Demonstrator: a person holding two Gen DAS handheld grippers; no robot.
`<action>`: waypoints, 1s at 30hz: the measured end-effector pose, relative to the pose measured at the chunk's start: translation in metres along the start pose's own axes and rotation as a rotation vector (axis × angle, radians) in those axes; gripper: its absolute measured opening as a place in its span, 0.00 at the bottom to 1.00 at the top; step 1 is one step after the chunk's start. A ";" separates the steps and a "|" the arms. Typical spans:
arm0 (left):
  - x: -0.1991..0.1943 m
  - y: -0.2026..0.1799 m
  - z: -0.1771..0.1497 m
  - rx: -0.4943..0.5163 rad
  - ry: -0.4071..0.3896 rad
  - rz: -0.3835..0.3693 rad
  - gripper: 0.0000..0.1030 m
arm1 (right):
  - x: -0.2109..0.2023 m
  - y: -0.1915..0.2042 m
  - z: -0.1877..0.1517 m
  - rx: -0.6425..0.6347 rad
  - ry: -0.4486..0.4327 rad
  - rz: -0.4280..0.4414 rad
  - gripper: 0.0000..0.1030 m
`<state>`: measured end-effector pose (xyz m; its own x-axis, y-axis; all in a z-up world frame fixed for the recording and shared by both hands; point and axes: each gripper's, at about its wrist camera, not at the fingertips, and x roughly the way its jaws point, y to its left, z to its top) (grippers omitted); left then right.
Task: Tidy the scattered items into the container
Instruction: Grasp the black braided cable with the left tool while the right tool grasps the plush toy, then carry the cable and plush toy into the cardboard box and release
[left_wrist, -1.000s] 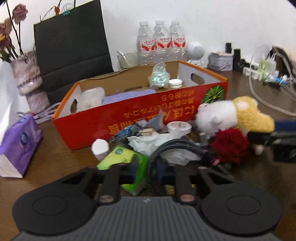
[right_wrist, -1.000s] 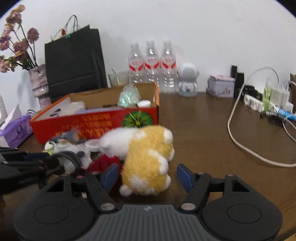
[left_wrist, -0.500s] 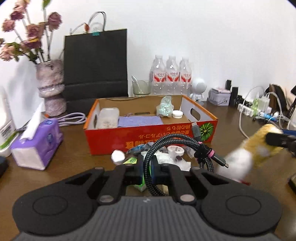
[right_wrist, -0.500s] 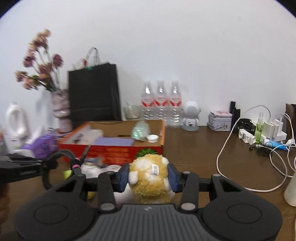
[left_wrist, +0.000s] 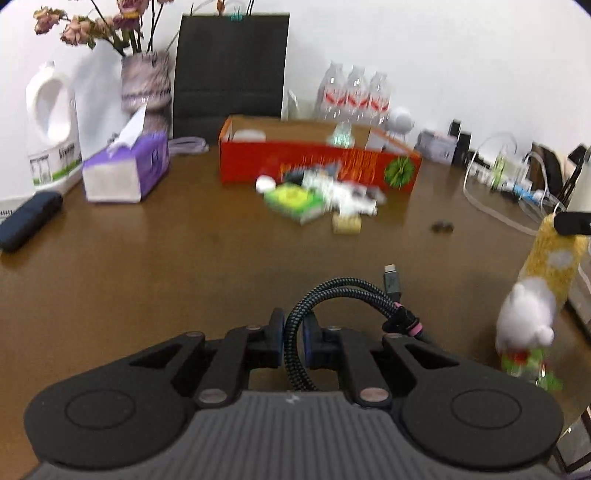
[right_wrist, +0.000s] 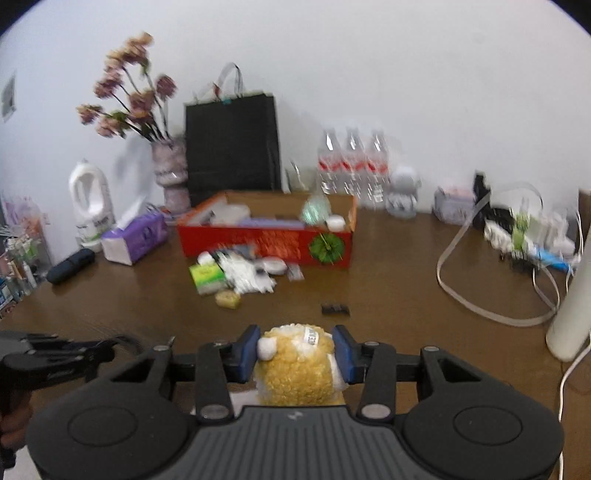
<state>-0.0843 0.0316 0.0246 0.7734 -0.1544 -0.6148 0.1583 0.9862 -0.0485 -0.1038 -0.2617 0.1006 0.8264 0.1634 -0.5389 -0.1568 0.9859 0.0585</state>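
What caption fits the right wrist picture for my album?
The right tool squeezes a yellow plush toy, facing the red box across the table.

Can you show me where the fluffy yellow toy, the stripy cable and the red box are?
fluffy yellow toy (right_wrist: 295, 373), right wrist view, its yellow body.
stripy cable (left_wrist: 347, 286), left wrist view, top of its loop.
red box (right_wrist: 258, 242), right wrist view, its front wall.

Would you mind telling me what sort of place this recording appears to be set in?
Probably a home or small-office desk: a brown wooden table against a white wall, with a tissue box, a vase of dried flowers and a power strip with chargers.
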 end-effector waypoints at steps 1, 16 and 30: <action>0.000 -0.001 -0.002 0.008 0.002 0.009 0.10 | 0.001 -0.001 0.000 0.002 0.006 -0.006 0.39; 0.026 -0.002 0.002 0.017 0.030 -0.005 0.12 | 0.130 -0.010 0.011 0.052 0.175 -0.136 0.58; 0.038 -0.012 0.015 0.159 0.046 -0.001 0.07 | 0.115 -0.030 0.002 0.143 0.205 0.007 0.45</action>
<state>-0.0480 0.0133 0.0138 0.7450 -0.1484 -0.6503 0.2568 0.9636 0.0744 -0.0037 -0.2721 0.0384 0.6963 0.1738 -0.6964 -0.0717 0.9822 0.1733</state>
